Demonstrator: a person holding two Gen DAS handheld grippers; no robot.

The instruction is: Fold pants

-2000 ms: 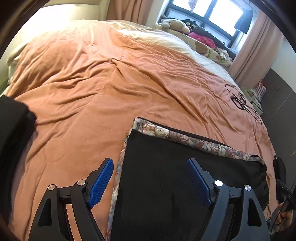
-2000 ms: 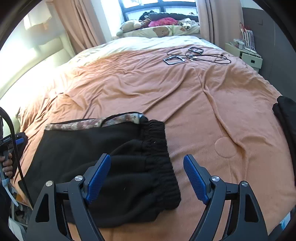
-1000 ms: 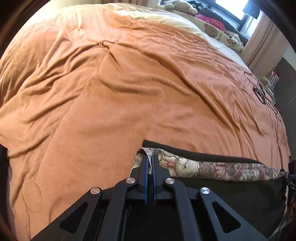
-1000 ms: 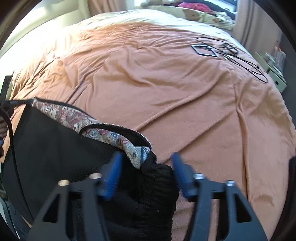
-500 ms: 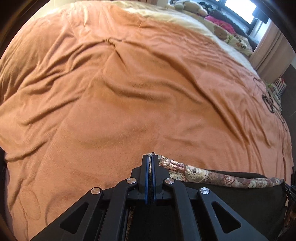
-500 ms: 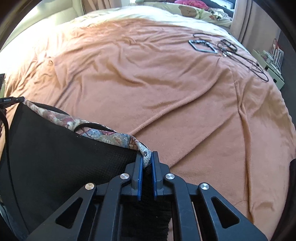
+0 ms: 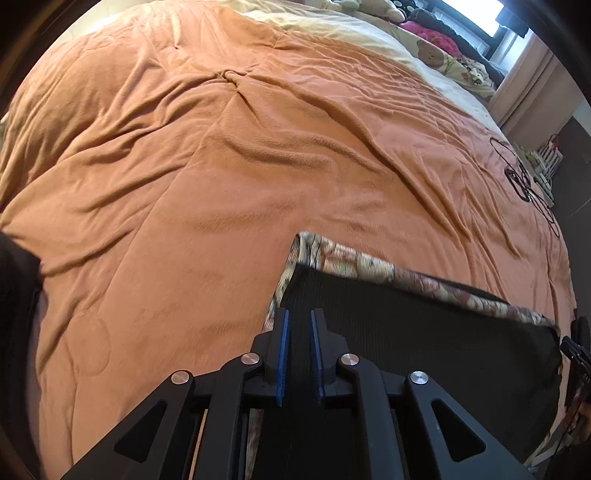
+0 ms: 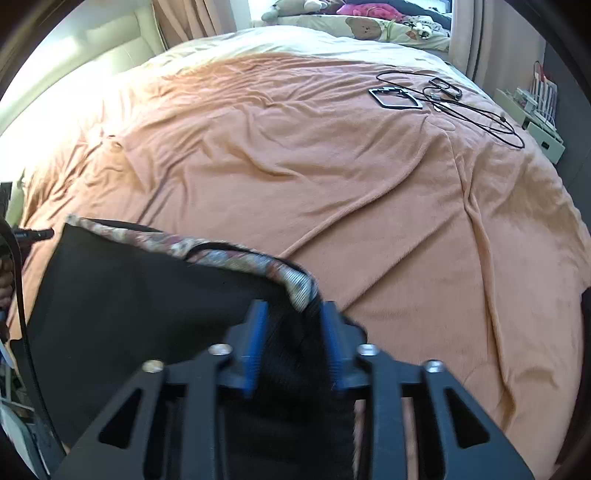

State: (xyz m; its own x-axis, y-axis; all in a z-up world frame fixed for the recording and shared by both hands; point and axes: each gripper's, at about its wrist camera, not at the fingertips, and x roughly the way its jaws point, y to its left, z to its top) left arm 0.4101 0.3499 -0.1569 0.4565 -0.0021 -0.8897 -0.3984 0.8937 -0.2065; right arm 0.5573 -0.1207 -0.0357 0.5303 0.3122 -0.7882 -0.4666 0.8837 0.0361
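Black pants [image 7: 413, 332] with a floral-patterned lining edge [image 7: 354, 262] lie folded on the orange blanket [image 7: 221, 166] at the near edge of the bed. My left gripper [image 7: 298, 325] sits over the pants' left corner with its blue pads slightly parted and nothing between them. In the right wrist view the pants [image 8: 122, 295] spread to the left. My right gripper [image 8: 291, 317] is partly open, its pads on either side of the black ribbed waistband [image 8: 291, 354], which lies loose between them.
A black frame [image 8: 395, 98] and tangled cables [image 8: 476, 110] lie on the far right of the bed. Stuffed toys and pillows [image 8: 365, 26] sit by the window. A dark garment [image 7: 16, 295] lies at the left edge. A cabinet [image 8: 532, 114] stands right of the bed.
Both grippers were shut on the pants' patterned edge half a second ago. Now both have parted their pads and let go, and the fabric lies flat on the blanket.
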